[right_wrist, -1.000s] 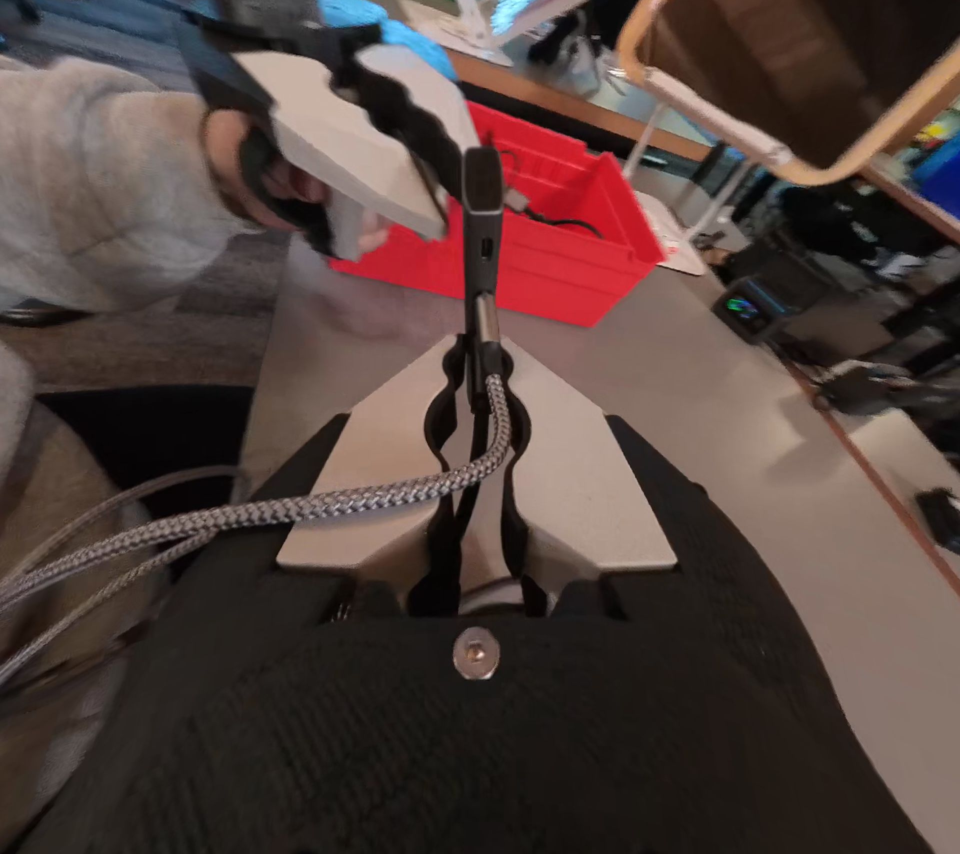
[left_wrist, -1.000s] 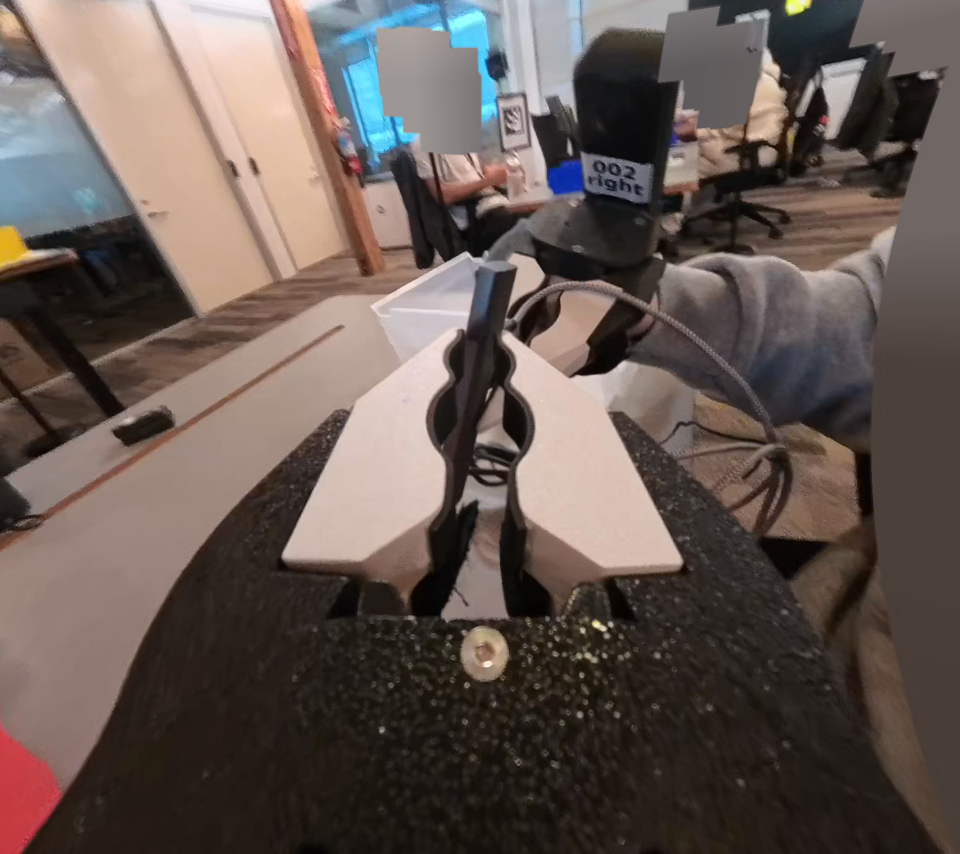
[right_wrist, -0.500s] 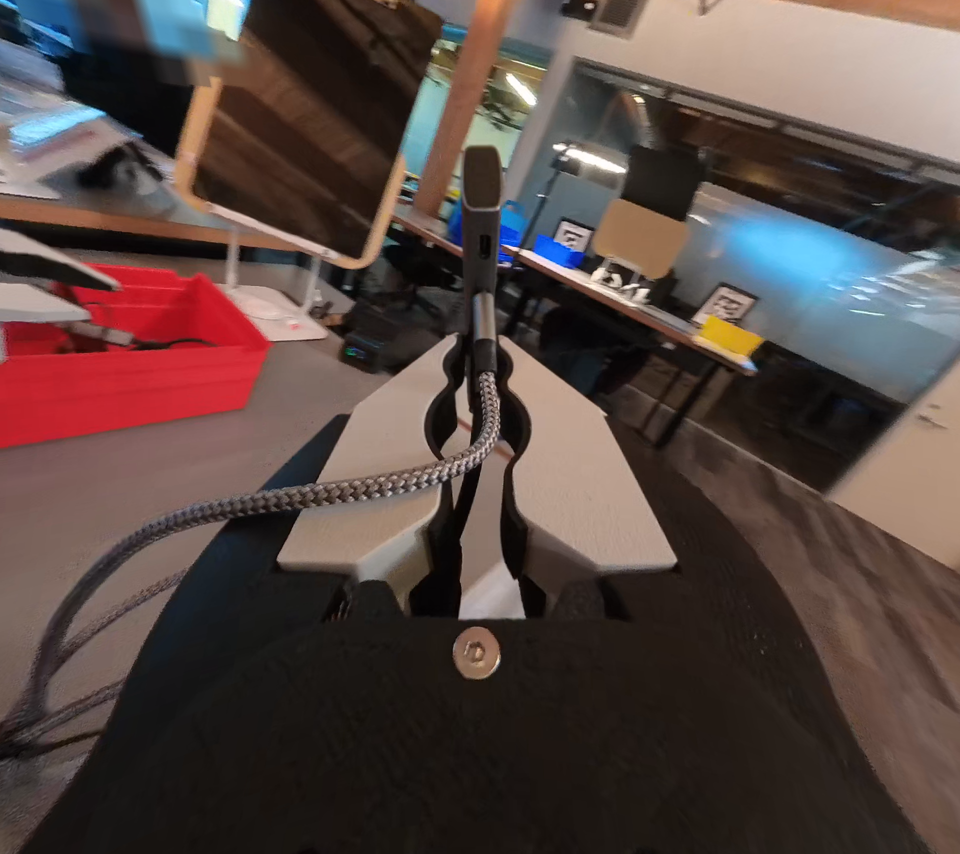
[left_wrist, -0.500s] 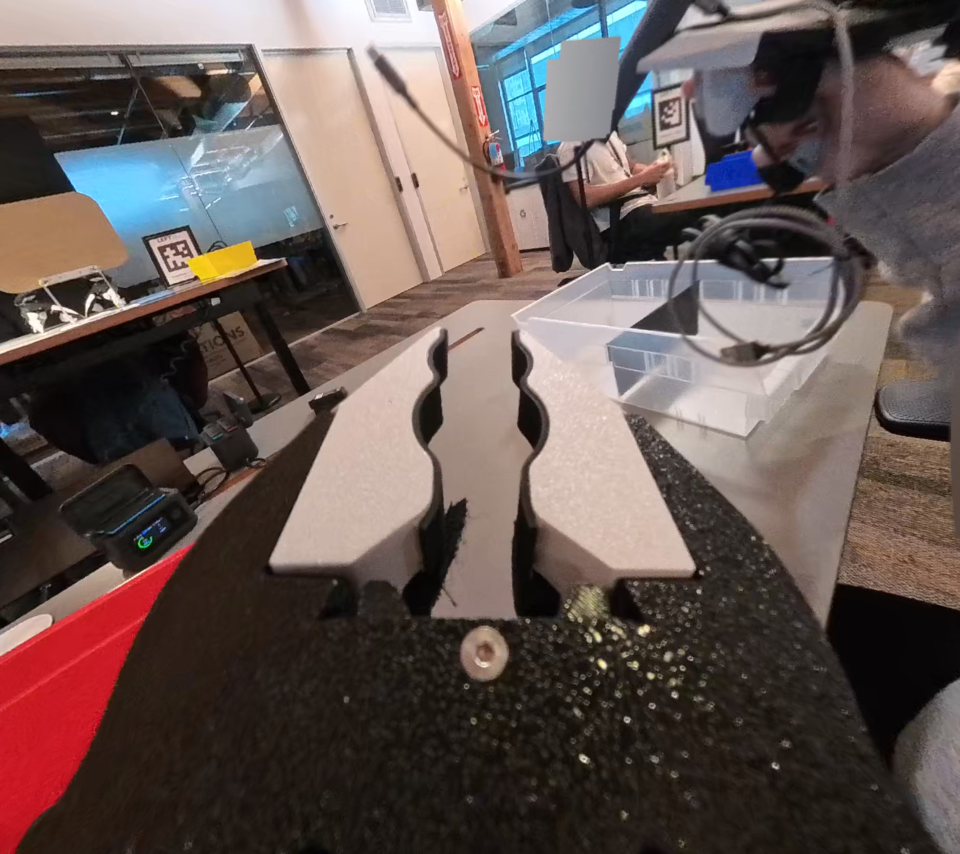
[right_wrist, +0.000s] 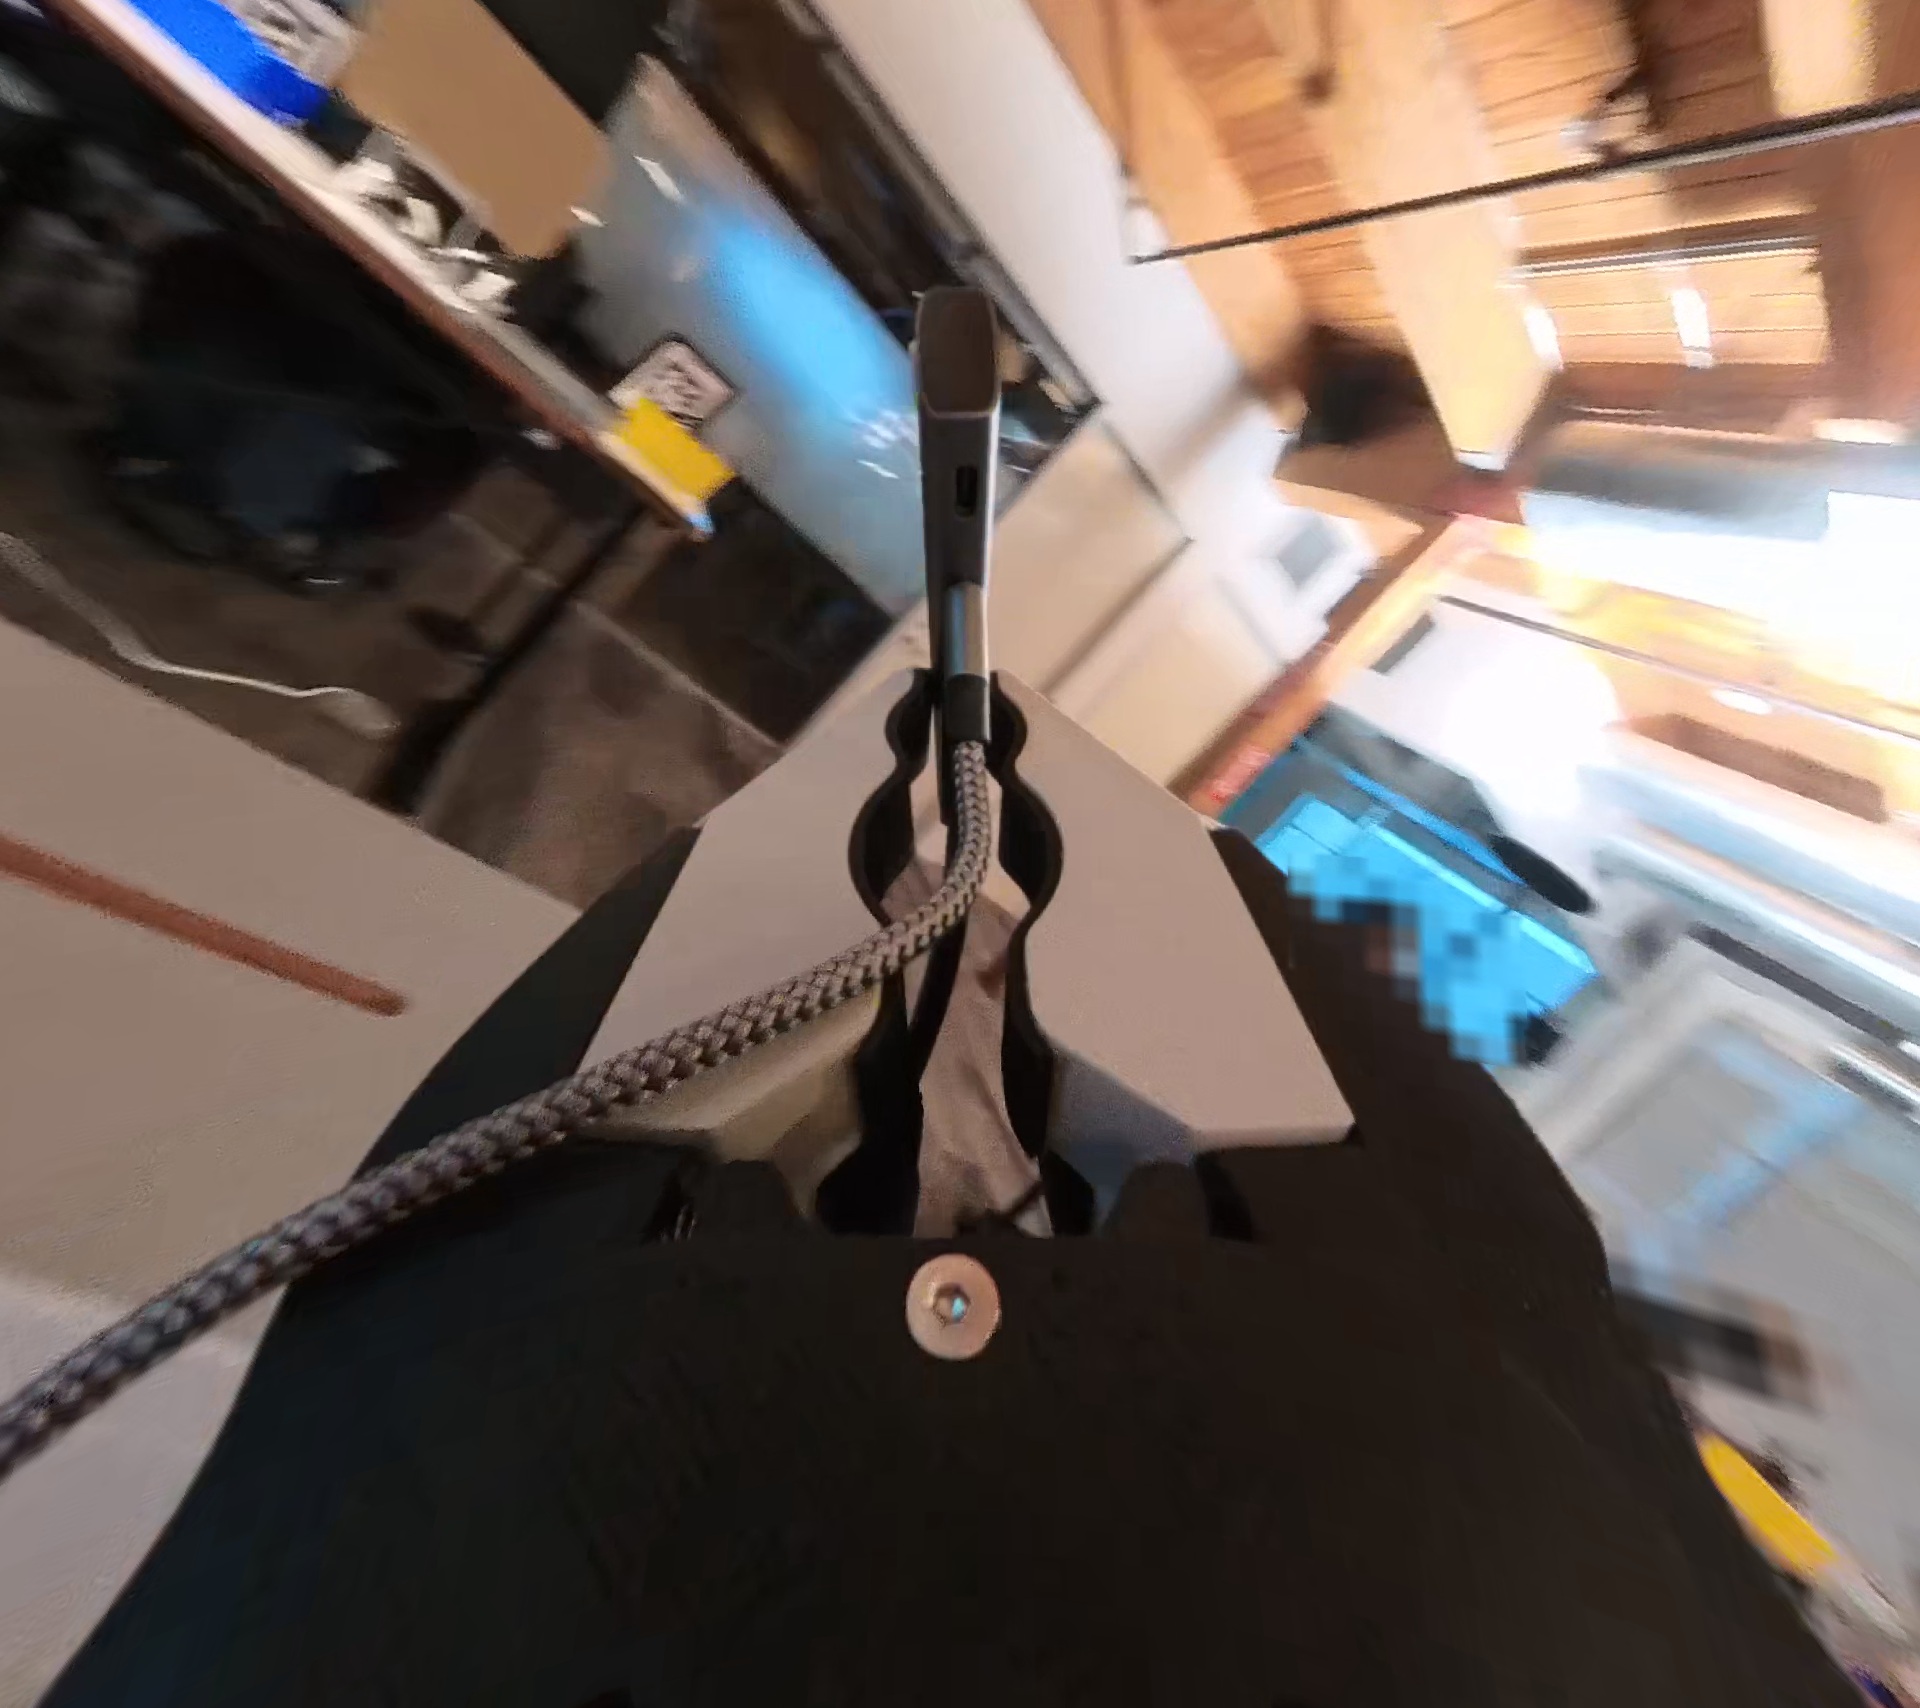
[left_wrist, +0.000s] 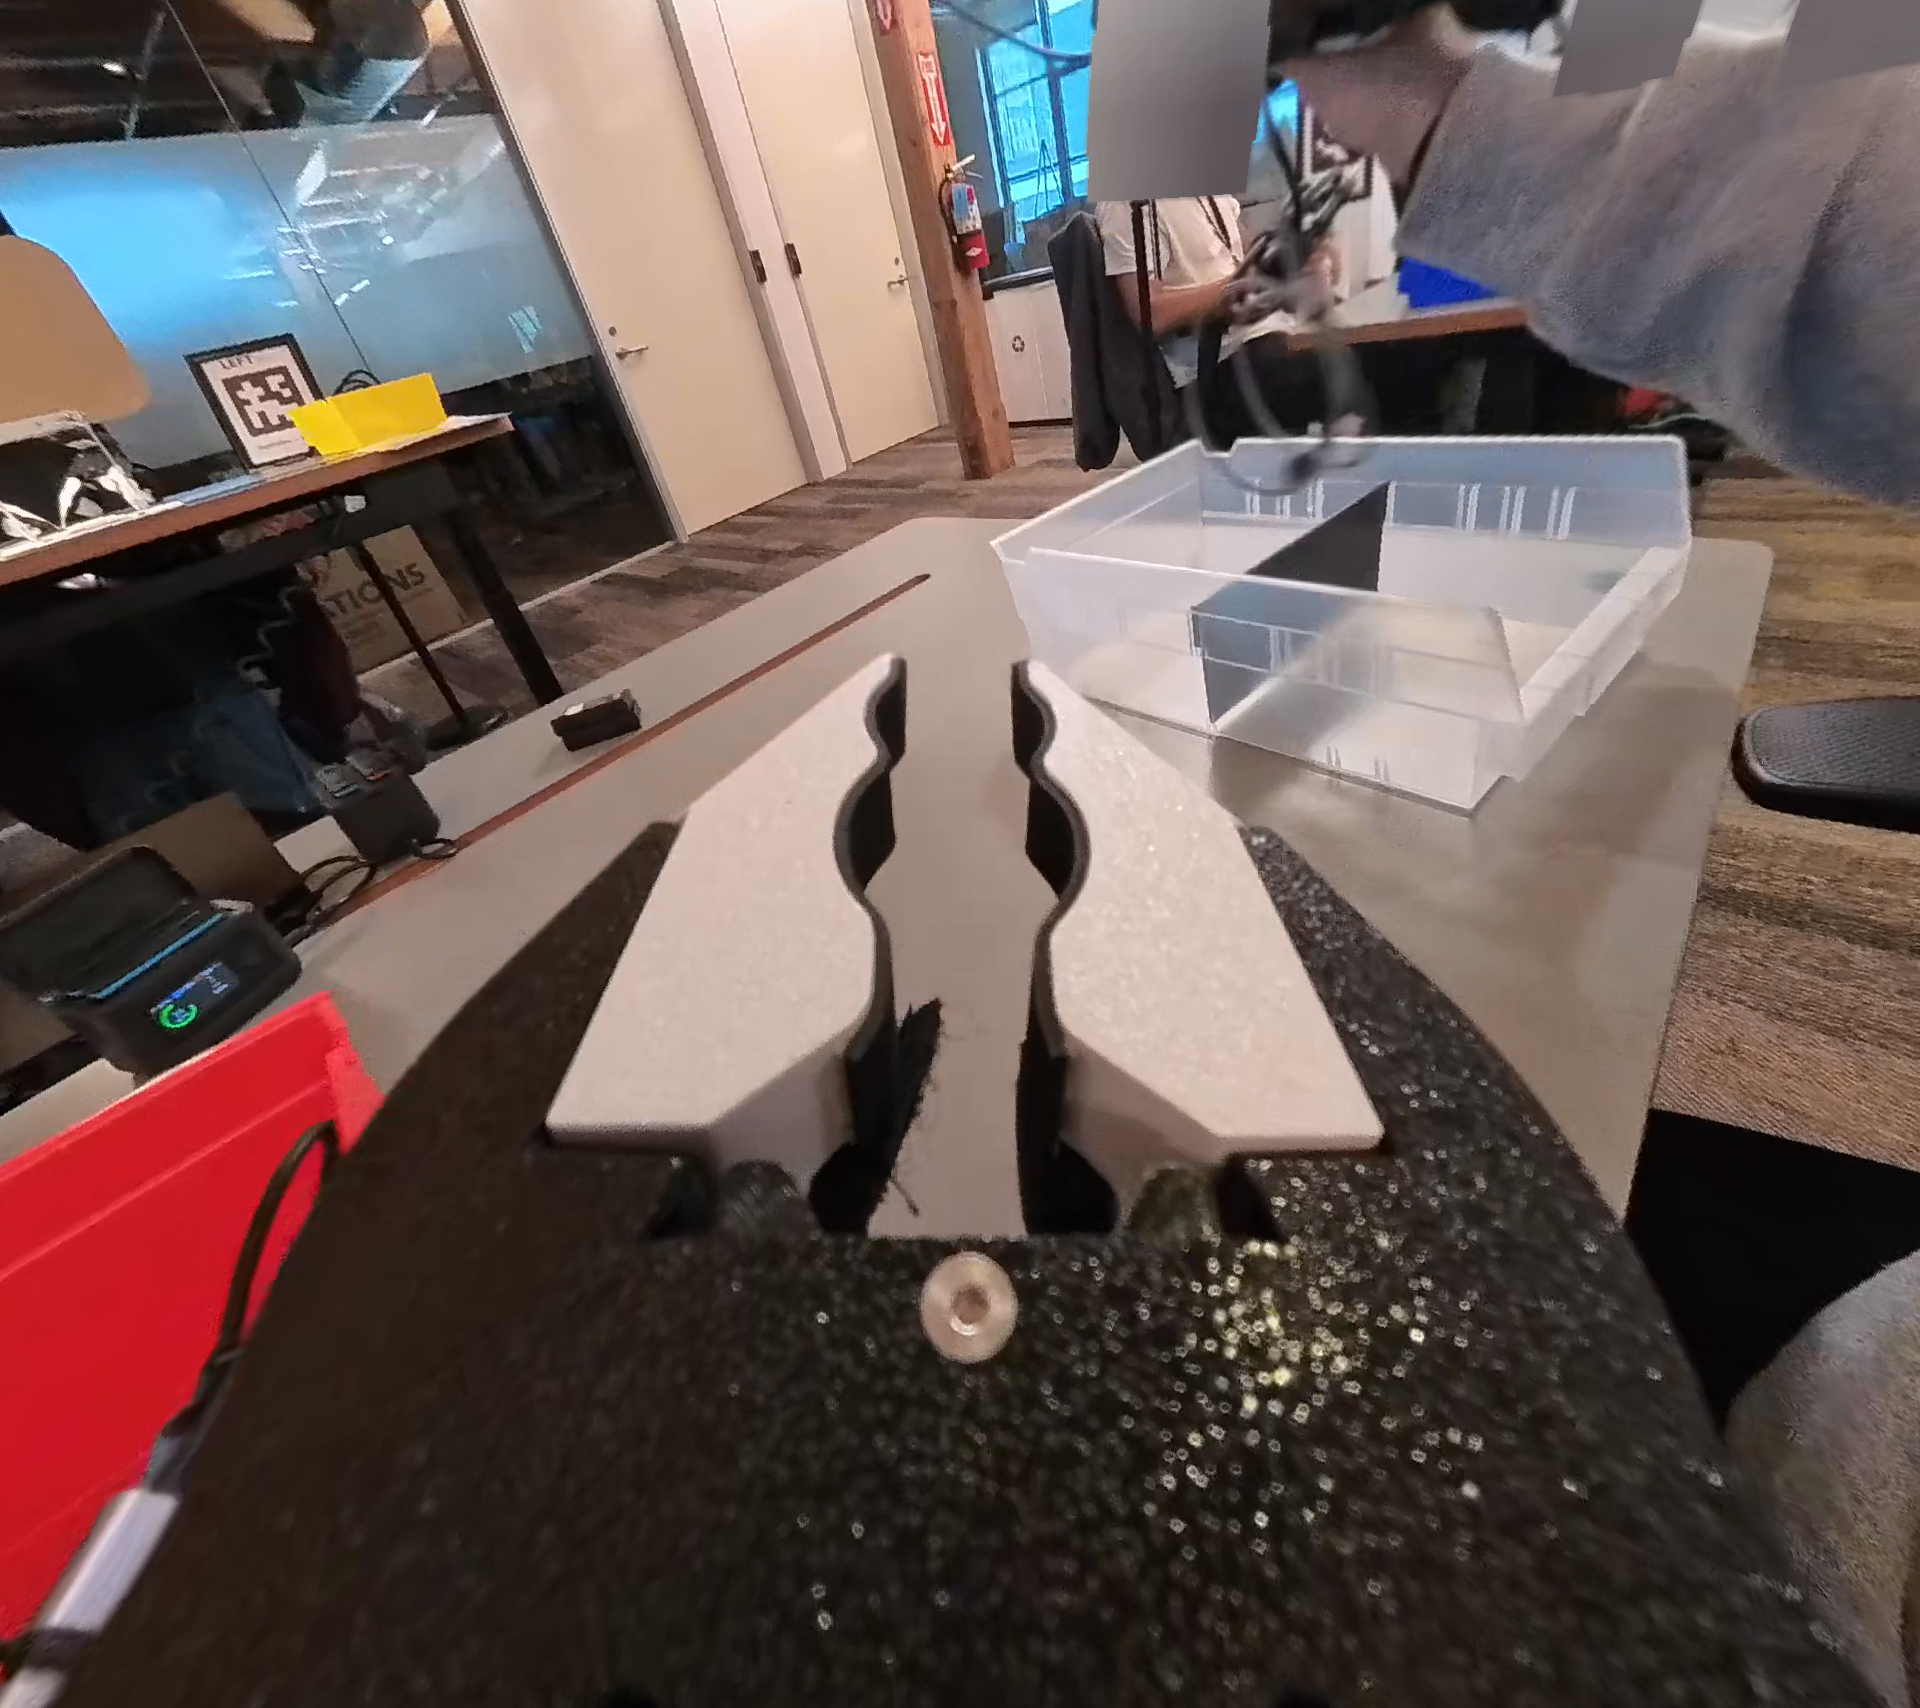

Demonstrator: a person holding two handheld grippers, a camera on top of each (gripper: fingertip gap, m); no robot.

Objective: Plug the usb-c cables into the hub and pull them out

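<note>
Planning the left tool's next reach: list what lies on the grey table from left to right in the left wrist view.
Red bin → small black block → left tool, open and empty → clear divided tray.

Left claw [left_wrist: 956,702] with 2 pale grey wavy-edged fingers, speckled black body, silver screw [left_wrist: 968,1319], grey sleeve [left_wrist: 1662,256]
</note>
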